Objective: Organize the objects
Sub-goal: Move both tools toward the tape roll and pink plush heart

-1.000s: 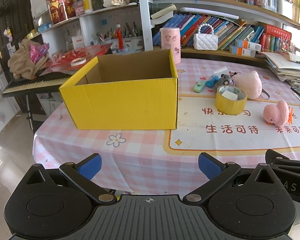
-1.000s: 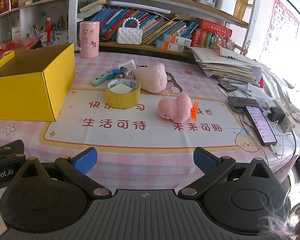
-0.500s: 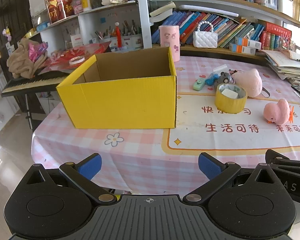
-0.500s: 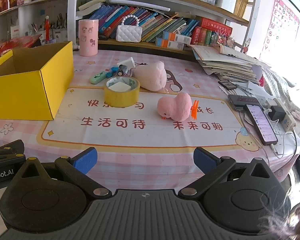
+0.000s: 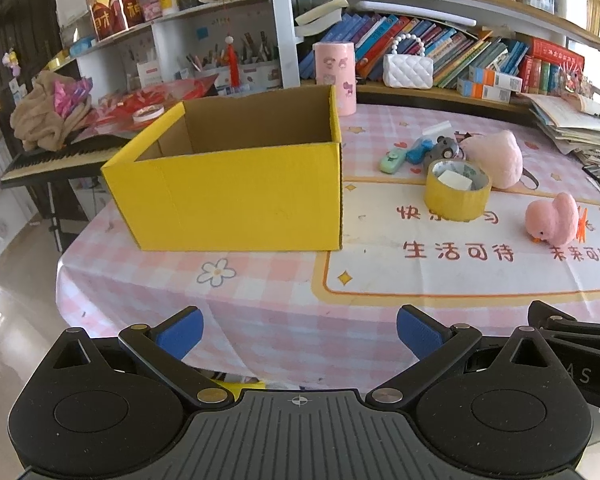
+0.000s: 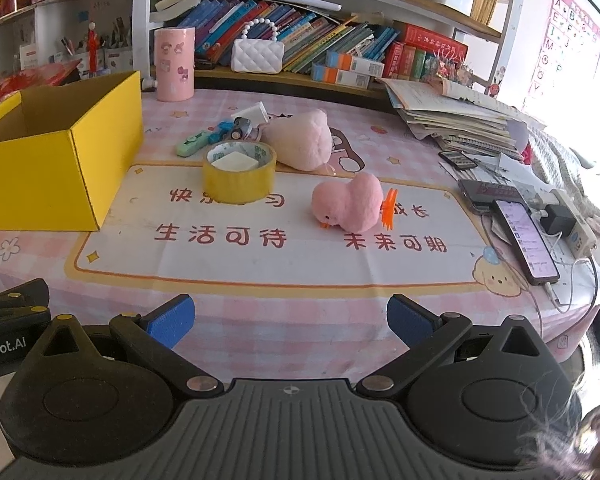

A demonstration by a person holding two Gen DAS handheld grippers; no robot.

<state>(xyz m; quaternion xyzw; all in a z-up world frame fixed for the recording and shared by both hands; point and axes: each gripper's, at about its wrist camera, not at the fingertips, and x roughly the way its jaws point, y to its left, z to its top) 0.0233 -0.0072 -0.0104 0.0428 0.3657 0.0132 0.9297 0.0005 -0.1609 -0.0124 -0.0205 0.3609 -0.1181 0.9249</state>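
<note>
Nothing is gripped yet. The left gripper (image 5: 298, 330) and right gripper (image 6: 290, 316) are both held spread wide at the bottom of their frames, short of the table edge. The yellow box (image 5: 236, 184) sits open at center left, nothing visible inside. The pink chick (image 6: 348, 204), center frame, is probably best approached first: squeezed gently across its body, lifted clear of the tape roll (image 6: 239, 172).
</note>
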